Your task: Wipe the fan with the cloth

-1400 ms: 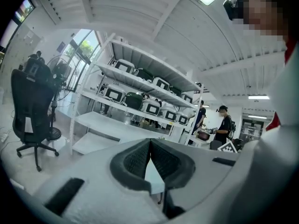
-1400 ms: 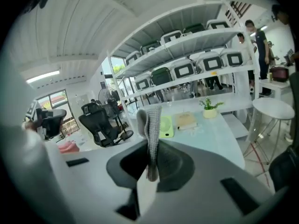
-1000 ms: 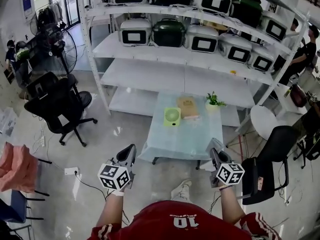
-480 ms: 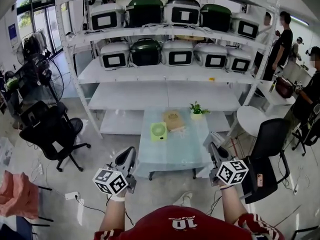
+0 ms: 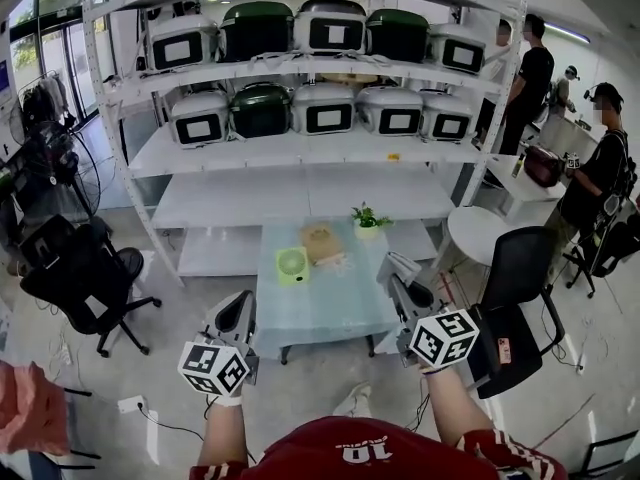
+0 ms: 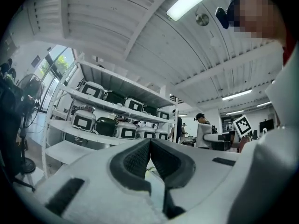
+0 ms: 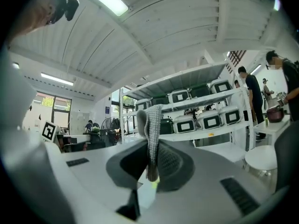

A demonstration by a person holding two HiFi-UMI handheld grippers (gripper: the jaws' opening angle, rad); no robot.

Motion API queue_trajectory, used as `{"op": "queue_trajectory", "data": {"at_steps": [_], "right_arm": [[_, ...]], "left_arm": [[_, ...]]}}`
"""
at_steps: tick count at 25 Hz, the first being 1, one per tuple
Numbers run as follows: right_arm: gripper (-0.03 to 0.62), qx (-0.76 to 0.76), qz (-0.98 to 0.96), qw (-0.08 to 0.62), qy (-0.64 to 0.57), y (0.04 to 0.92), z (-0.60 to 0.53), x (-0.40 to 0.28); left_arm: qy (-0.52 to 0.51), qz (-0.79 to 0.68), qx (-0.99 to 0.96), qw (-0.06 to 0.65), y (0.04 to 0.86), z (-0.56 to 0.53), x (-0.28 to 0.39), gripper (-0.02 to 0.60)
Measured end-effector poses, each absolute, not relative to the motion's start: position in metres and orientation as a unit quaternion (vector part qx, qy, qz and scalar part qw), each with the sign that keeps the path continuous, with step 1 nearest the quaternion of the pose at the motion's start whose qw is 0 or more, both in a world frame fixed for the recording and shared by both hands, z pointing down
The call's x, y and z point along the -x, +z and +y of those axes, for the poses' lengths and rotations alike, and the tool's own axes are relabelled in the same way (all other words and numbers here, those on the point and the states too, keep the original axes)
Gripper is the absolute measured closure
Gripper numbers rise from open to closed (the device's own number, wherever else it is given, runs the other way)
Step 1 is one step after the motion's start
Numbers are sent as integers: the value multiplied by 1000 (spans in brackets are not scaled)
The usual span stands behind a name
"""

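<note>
Glossy grey floor, white metal rack (image 5: 300, 158) w/ boxy cookers (image 5: 325, 116) behind. My left gripper (image 6: 150, 143) has its ribbed fingers pressed together, empty. Small round green fan (image 5: 292, 265) stands on the pale glassy bench (image 5: 320, 313) ahead; my right gripper (image 7: 152, 158) fingers pinch a grey knit cloth (image 7: 150, 122), well apart from it.

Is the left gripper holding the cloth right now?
No, the left gripper is shut with nothing between its jaws; the grey cloth is pinched in the right gripper.
</note>
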State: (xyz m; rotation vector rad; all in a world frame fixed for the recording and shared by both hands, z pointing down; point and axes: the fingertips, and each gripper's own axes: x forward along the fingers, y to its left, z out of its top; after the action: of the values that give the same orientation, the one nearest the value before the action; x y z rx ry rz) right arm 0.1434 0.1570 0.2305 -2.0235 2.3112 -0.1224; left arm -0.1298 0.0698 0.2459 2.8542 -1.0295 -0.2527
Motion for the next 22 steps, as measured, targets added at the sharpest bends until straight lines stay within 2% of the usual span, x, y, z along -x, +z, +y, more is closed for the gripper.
{"op": "queue_trajectory", "data": {"at_steps": [8,13,22], "right_arm": [[568,645,763,21,-35,239,151,-122],[568,639,767,-14,-45,268,156,-113],[568,644,763,-15,-60,274,157,-119]], "left_arm": [[-80,-343,-935,49,256,79,129,577],[-73,-352,-931,57,266,85,141,577],[-81,-364,-927,45,258,83,157,577]]}}
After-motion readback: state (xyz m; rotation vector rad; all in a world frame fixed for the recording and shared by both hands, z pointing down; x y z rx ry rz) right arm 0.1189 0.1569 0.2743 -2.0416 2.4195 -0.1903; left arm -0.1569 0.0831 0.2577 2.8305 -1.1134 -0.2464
